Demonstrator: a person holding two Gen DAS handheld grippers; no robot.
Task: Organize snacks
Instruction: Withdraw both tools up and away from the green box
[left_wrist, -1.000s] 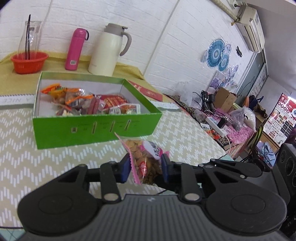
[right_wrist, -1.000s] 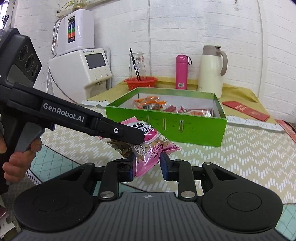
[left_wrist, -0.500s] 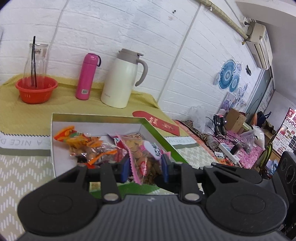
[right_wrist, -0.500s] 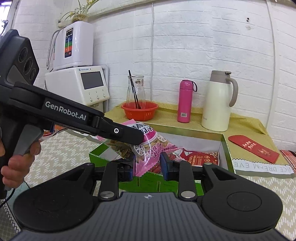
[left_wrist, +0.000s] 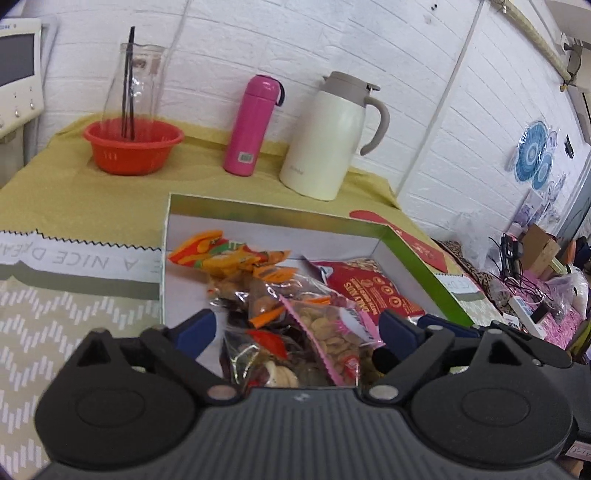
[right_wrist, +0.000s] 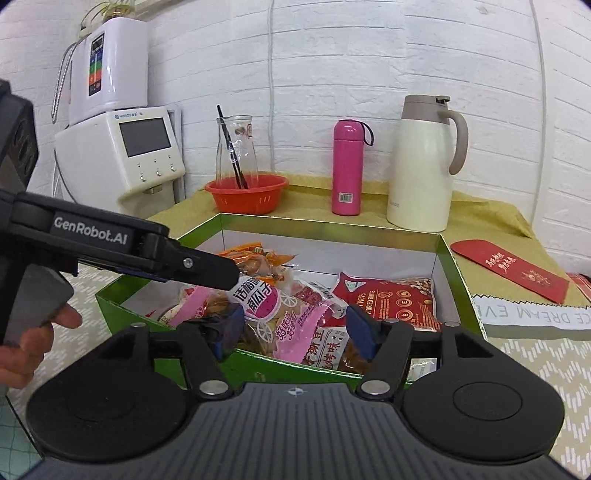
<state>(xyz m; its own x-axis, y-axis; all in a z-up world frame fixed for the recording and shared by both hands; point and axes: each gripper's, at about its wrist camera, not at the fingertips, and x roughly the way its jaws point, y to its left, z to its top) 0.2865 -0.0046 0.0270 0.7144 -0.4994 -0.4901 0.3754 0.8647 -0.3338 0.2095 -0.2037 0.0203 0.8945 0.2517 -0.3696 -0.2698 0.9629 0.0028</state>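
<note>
The pink snack bag (right_wrist: 284, 310) lies on the heap of snack packets inside the green box (right_wrist: 452, 266). My right gripper (right_wrist: 295, 328) hovers over the box's near wall, its jaws opening wide. The bag sits between the blue pads, which stand clear of it. In the left wrist view the same pink bag (left_wrist: 332, 332) rests on other packets in the box (left_wrist: 417, 266). My left gripper (left_wrist: 295, 328) straddles it with jaws opening and pads off it. One of the left gripper's fingers (right_wrist: 207, 266) reaches in from the left, just above the bag.
Behind the box stand a red basket (right_wrist: 245, 194) holding a glass carafe, a pink flask (right_wrist: 347, 170) and a cream jug (right_wrist: 421, 166). A red envelope (right_wrist: 509, 267) lies to the right. A white dispenser (right_wrist: 122, 151) stands at the back left. A person's hand (right_wrist: 26, 343) grips the left handle.
Both grippers carried the pink bag forward from the table to above the box. Both have since let go of it, and the bag now lies among the packets.
</note>
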